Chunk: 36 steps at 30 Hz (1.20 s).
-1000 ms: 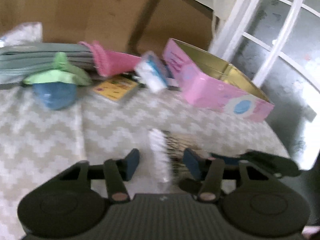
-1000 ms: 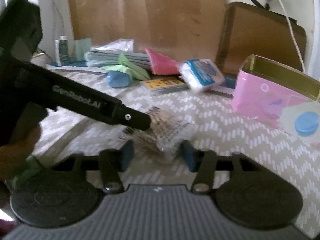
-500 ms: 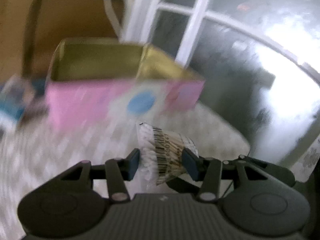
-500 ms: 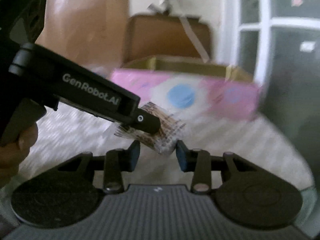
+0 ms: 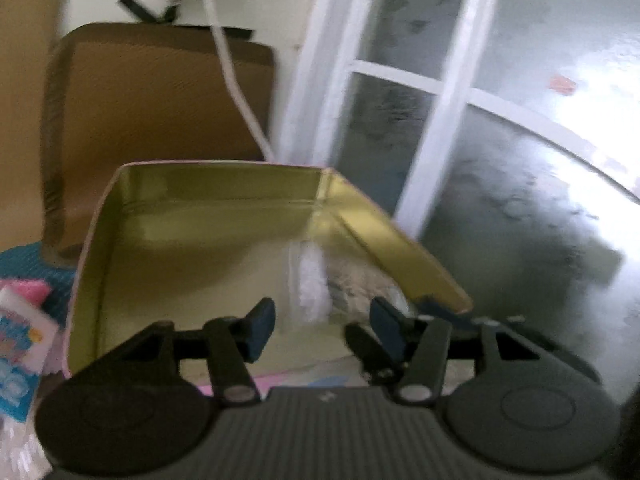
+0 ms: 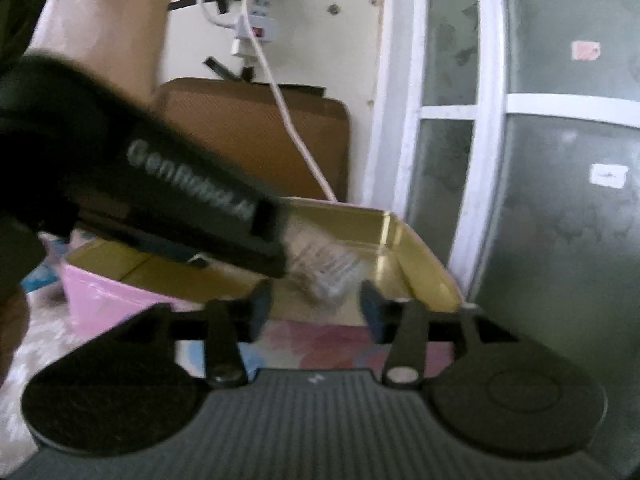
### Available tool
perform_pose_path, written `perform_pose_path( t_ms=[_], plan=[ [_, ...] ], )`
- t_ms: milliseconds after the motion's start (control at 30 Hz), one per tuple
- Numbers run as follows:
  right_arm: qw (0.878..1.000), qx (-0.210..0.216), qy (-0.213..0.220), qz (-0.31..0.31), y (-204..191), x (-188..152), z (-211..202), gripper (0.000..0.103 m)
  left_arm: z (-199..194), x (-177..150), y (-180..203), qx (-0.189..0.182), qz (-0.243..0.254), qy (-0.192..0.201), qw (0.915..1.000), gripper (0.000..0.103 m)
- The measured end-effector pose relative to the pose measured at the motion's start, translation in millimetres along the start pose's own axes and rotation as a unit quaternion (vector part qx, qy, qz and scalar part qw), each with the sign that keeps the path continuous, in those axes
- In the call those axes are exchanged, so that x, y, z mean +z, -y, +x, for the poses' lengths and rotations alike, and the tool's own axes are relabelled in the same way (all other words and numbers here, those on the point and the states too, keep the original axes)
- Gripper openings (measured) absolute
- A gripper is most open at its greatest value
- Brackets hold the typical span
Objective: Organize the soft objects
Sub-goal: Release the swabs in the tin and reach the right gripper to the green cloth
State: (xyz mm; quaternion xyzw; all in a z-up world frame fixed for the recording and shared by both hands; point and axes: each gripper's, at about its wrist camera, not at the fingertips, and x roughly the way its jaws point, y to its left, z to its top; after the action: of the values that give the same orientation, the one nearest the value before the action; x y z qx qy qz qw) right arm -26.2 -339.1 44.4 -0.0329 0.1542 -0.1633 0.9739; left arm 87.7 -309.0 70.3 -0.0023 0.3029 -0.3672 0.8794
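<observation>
The left gripper (image 5: 322, 322) hangs over the open tin with its blue-padded fingers (image 5: 260, 318) spread wide, nothing between them touching either pad. Just ahead of them lies the packet of cotton swabs (image 5: 316, 280), a clear plastic sleeve with a column of white cotton tips down one side and a printed, barcode-like panel on the other. It sits inside the tin near the right-hand corner, and motion blur makes it hard to say whether it rests flat on the bottom or is in mid-air.

The right gripper (image 6: 316, 306) is also spread wide, its fingers (image 6: 260, 304) apart on either side of the same packet (image 6: 328, 268) without closing on it. In this view the left tool's black body (lettered "GenRobot.AI") crosses from the upper left, its tip right beside the packet.

The pink tin (image 5: 104, 240) is a rectangular box with a shiny gold inside and a pale pink outside (image 6: 104, 300) that carries a blue round motif on its front. Behind it leans a brown padded board (image 5: 152, 104), with a white cable (image 6: 288, 120) running down from a power strip (image 6: 258, 26) on the wall. To the right stands a white-framed frosted glass door (image 5: 460, 92). At the far left edge a blue-and-white tissue pack (image 5: 20, 352) lies beside the tin.
</observation>
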Motion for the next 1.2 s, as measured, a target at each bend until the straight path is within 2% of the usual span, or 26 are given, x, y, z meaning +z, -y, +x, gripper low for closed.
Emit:
perform_pose_path(
  t_ms=[33, 167, 300, 400, 433, 500, 567, 667, 800, 867, 967, 1067, 1200],
  plan=[
    [1.0, -0.002, 0.003, 0.004, -0.1, 0.6, -2.8, 0.073, -3.8, -2.3, -5.3, -0.002, -0.008, 0.002, 1.0, 0.057],
    [0.999, 0.008, 0.02, 0.026, -3.0, -5.6, -21.3, 0.074, -42.2, -14.1, -28.1, 0.015, -0.01, 0.036, 0.9992, 0.058],
    [0.998, 0.037, 0.03, 0.052, -14.7, -14.8, -41.7, 0.072, -100.9, -55.0, -57.3, 0.036, 0.01, 0.069, 0.9969, 0.06],
    [0.994, 0.086, 0.019, 0.06, -33.4, -20.6, -54.0, 0.057, -133.5, -91.0, -85.5, 0.089, 0.025, 0.065, 0.9936, 0.06],
    [0.993, 0.104, 0.013, 0.058, -41.3, -21.2, -56.2, 0.048, -142.8, -100.8, -95.3, 0.112, 0.025, 0.06, 0.9916, 0.06],
    [0.988, 0.146, -0.004, 0.05, -62.8, -23.4, -59.0, 0.044, -160.4, -121.0, -120.9, 0.156, 0.005, 0.043, 0.9868, 0.06],
    [0.982, 0.186, -0.024, 0.039, -85.2, -24.0, -59.6, 0.037, -176.8, -134.7, -146.4, 0.188, -0.025, 0.027, 0.9815, 0.06],
    [0.971, 0.233, -0.055, 0.025, -118.0, -22.5, -56.6, 0.032, -210.1, -157.6, -179.5, 0.249, -0.058, 0.022, 0.9666, 0.06],
    [0.954, 0.291, -0.075, -0.01, -168.1, -13.0, -54.4, 0.031, -243.5, -178.8, -218.6, 0.334, -0.086, 0.023, 0.9383, 0.06],
    [0.949, 0.305, -0.069, -0.035, -192.5, -8.1, -55.9, 0.031, -256.9, -183.2, -235.7, 0.33, -0.128, 0.036, 0.9347, 0.06],
    [0.94, 0.328, -0.078, -0.044, -225.1, 3.7, -46.2, 0.031, -270.4, -186.2, -257.8, 0.296, -0.186, 0.063, 0.9348, 0.06],
    [0.933, 0.345, -0.093, -0.038, -250.4, 15.6, -33.1, 0.032, -271.6, -187.2, -252.5, 0.288, -0.194, 0.077, 0.9345, 0.06],
    [0.932, 0.348, -0.073, -0.067, -283.1, 27.4, -27.7, 0.032, -278.1, -190.5, -249.2, 0.288, -0.19, 0.1, 0.9332, 0.061]
  ],
)
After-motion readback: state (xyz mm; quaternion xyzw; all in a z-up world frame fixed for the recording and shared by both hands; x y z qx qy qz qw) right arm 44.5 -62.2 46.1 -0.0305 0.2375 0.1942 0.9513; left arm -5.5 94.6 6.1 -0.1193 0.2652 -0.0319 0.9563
